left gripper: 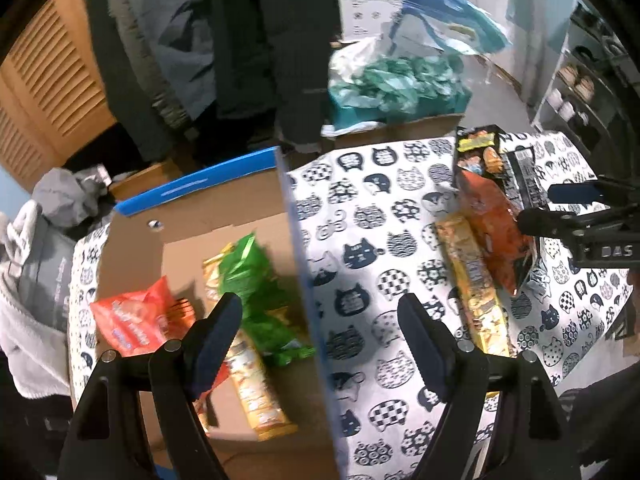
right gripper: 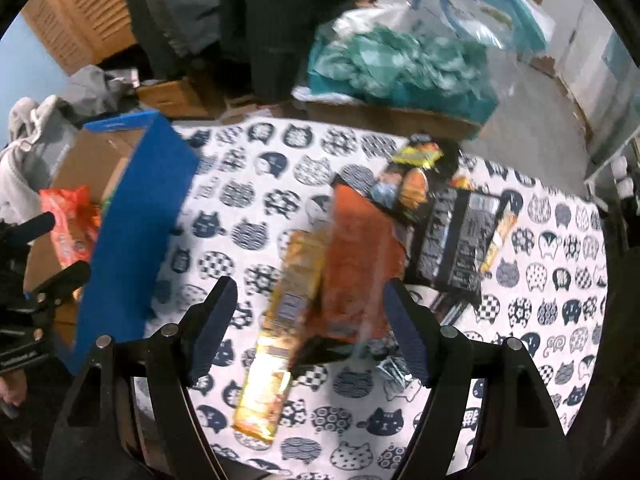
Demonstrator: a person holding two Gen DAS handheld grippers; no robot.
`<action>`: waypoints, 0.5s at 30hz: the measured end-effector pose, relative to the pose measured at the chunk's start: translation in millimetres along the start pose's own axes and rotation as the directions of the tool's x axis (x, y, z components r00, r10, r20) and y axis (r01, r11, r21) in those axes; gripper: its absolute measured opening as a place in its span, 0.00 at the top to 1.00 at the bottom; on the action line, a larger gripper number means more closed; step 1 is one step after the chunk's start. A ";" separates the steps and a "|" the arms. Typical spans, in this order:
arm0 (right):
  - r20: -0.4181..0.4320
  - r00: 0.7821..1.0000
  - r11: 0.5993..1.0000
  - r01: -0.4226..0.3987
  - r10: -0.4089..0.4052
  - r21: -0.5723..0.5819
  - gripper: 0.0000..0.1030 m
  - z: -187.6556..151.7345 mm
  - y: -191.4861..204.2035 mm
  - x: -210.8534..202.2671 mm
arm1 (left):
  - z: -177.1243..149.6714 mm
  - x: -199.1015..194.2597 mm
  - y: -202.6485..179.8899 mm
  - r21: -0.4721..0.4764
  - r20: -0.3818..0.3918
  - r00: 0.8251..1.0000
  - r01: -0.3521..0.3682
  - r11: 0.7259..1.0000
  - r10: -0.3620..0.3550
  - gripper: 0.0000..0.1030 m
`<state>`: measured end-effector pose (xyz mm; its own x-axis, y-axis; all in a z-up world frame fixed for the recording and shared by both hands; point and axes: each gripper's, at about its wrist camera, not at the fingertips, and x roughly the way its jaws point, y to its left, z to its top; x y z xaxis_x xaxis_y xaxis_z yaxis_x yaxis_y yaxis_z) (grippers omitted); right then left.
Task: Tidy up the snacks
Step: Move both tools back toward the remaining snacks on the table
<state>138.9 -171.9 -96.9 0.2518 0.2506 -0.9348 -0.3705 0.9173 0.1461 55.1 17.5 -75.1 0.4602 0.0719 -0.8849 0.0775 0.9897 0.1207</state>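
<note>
- Right now the left gripper (left gripper: 320, 336) hangs over the blue wall of a cardboard box (left gripper: 224, 208), its jaws spread wide with nothing between the pads.
- Inside the box lie a red snack bag (left gripper: 132, 320), a green snack bag (left gripper: 260, 280) and a long yellow packet (left gripper: 256, 392); the green bag lies partly across the yellow packet.
- Beside the box, a cloth with a cat pattern (left gripper: 372, 248) covers the table.
- Out on the cloth, well apart from the box, sits a small heap of snacks: a long yellow pack (right gripper: 280, 312), an orange bag (right gripper: 360, 264) lying just beside it and overlapping its edge, and a black bag (right gripper: 456, 240) behind them.
- The right gripper (right gripper: 308, 332) hangs above that heap, pointed steeply down, jaws spread; the yellow pack and the orange bag show in the gap between the fingers, but the pads press on neither.
- From the right wrist view the box's blue side (right gripper: 136, 232) stands to the left of the heap, with the red bag visible inside.
- Behind the table are dark hanging clothes (left gripper: 256, 40), a pile of teal fabric (right gripper: 400, 64) and a louvred wooden door (left gripper: 52, 76).
</note>
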 end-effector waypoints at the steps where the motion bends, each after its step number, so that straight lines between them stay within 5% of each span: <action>1: -0.010 1.000 1.000 -0.001 0.001 0.010 0.27 -1.6 -4.6 4.6 | 1.8 1.9 -5.5 0.010 -0.003 1.000 0.002 1.000 -0.002 0.21; 15: -0.118 0.993 1.000 -0.006 0.008 0.016 0.27 -16.2 -29.0 58.0 | 14.4 42.5 -54.1 0.118 -0.067 0.997 -0.027 0.993 0.035 0.21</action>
<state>149.8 -189.0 -160.6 0.1417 0.2196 -0.9653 -0.3575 0.9206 0.1569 83.2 -34.7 -112.7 0.4020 0.1149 -0.9084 0.1687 0.9658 0.1968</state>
